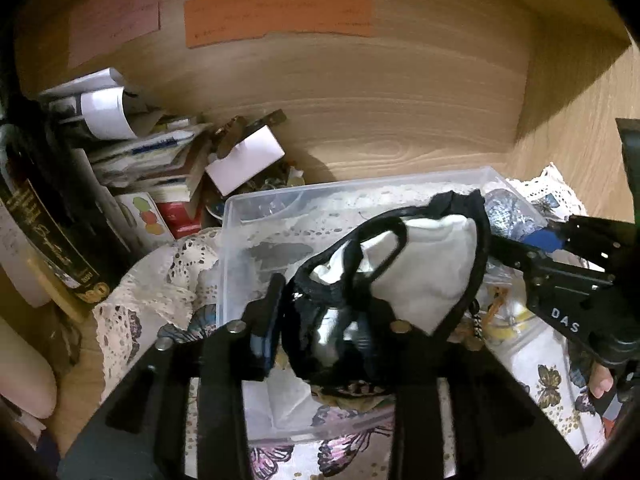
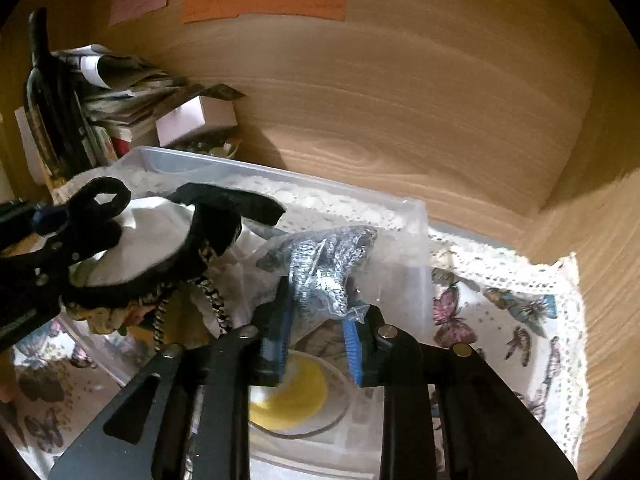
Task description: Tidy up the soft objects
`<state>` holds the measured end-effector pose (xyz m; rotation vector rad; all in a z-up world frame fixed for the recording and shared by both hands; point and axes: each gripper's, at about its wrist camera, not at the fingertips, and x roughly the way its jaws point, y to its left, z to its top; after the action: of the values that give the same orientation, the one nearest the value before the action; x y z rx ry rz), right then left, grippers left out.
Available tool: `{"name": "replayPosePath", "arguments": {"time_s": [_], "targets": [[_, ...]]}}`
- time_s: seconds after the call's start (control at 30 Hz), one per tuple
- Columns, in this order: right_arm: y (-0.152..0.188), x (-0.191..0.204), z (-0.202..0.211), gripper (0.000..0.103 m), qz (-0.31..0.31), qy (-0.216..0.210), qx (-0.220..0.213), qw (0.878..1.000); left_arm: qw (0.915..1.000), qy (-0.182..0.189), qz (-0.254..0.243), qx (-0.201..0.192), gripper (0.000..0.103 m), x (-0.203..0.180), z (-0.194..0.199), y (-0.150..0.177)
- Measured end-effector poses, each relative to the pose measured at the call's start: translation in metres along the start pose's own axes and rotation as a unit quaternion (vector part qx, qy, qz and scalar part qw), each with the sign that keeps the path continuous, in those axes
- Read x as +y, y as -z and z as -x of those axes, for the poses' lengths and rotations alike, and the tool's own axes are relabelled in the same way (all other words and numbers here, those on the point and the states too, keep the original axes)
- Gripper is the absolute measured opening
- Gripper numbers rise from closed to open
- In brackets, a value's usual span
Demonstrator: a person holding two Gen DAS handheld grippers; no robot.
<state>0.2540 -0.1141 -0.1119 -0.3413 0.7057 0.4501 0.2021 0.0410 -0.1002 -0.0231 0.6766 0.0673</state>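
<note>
L gripper (image 1: 332, 332) loosely around black-white cap (image 1: 420, 264), over clear bin (image 1: 240, 240), can't tell if pads bite. R gripper (image 2: 316, 340) pinching bagged silver knit (image 2: 320, 268) at bin's far end. Imo cap's cord could snag rim, bag slip sideways.

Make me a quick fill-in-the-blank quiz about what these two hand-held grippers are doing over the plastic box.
1. The left hand-held gripper has a black and ____ cloth item between its fingers.
2. The right hand-held gripper has a silvery knit piece wrapped in clear ____.
3. Both are above a clear plastic ____.
4. The cloth underneath is printed with ____.

Answers: white; plastic; box; butterflies
</note>
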Motion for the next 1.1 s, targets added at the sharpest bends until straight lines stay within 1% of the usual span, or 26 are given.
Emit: {"name": "replayPosePath", "arguments": {"time_s": [0.03, 0.07, 0.1, 0.17, 0.2, 0.23, 0.3, 0.4, 0.57, 0.7, 0.77, 0.83, 0.87, 0.93, 1.0, 1.07, 1.1], "targets": [[0.000, 0.001, 0.003, 0.026, 0.002, 0.000, 0.000, 1.000, 1.0000, -0.001, -0.003, -0.001, 0.048, -0.001, 0.002, 0.000], [0.000, 0.001, 0.005, 0.031, 0.002, 0.001, -0.001, 1.000, 1.0000, -0.001, -0.006, -0.004, 0.053, -0.003, 0.004, -0.001], [0.001, 0.001, 0.008, 0.037, 0.002, 0.002, -0.002, 1.000, 0.9999, -0.001, -0.008, -0.008, 0.056, -0.004, 0.006, -0.001], [0.001, 0.000, 0.014, 0.045, 0.001, 0.003, -0.007, 1.000, 0.9998, -0.002, -0.010, -0.015, 0.059, -0.006, 0.011, -0.002], [-0.001, 0.001, 0.015, 0.048, -0.014, 0.015, -0.031, 0.999, 0.9997, -0.001, -0.012, -0.020, 0.060, -0.008, 0.016, -0.003], [0.000, 0.000, 0.023, 0.049, -0.016, 0.016, -0.037, 0.999, 0.9997, 0.000, -0.013, -0.022, 0.063, -0.009, 0.018, -0.003], [0.000, 0.000, 0.032, 0.059, -0.018, 0.012, -0.049, 0.999, 0.9995, 0.005, -0.014, -0.028, 0.067, -0.011, 0.027, -0.005], [0.001, 0.000, 0.057, 0.071, -0.018, 0.006, -0.077, 0.997, 0.9990, 0.013, -0.012, -0.041, 0.071, -0.010, 0.040, -0.007], [0.006, 0.004, 0.102, 0.076, -0.016, 0.002, -0.128, 0.992, 0.9975, 0.028, -0.008, -0.063, 0.082, -0.010, 0.068, -0.010], [0.012, 0.004, 0.136, 0.082, -0.026, -0.006, -0.171, 0.985, 0.9946, 0.034, -0.007, -0.098, 0.088, -0.011, 0.099, -0.010], [0.015, 0.005, 0.150, 0.083, -0.030, -0.008, -0.188, 0.982, 0.9928, 0.036, -0.007, -0.114, 0.095, -0.010, 0.114, -0.009], [0.019, 0.005, 0.167, 0.085, -0.035, -0.007, -0.207, 0.978, 0.9905, 0.039, -0.008, -0.132, 0.099, -0.011, 0.131, -0.007], [0.020, 0.006, 0.171, 0.088, -0.037, -0.008, -0.214, 0.976, 0.9897, 0.039, -0.009, -0.137, 0.101, -0.011, 0.137, -0.006], [0.025, 0.006, 0.185, 0.092, -0.044, -0.011, -0.232, 0.972, 0.9875, 0.040, -0.010, -0.152, 0.102, -0.012, 0.152, -0.003], [0.028, 0.008, 0.192, 0.099, -0.048, -0.010, -0.245, 0.968, 0.9849, 0.043, -0.012, -0.167, 0.102, -0.013, 0.166, 0.000], [0.030, 0.010, 0.200, 0.103, -0.050, -0.004, -0.258, 0.965, 0.9833, 0.045, -0.016, -0.176, 0.103, -0.014, 0.175, 0.003], [0.032, 0.012, 0.204, 0.103, -0.050, -0.001, -0.265, 0.963, 0.9828, 0.046, -0.018, -0.178, 0.103, -0.015, 0.180, 0.004]]}}
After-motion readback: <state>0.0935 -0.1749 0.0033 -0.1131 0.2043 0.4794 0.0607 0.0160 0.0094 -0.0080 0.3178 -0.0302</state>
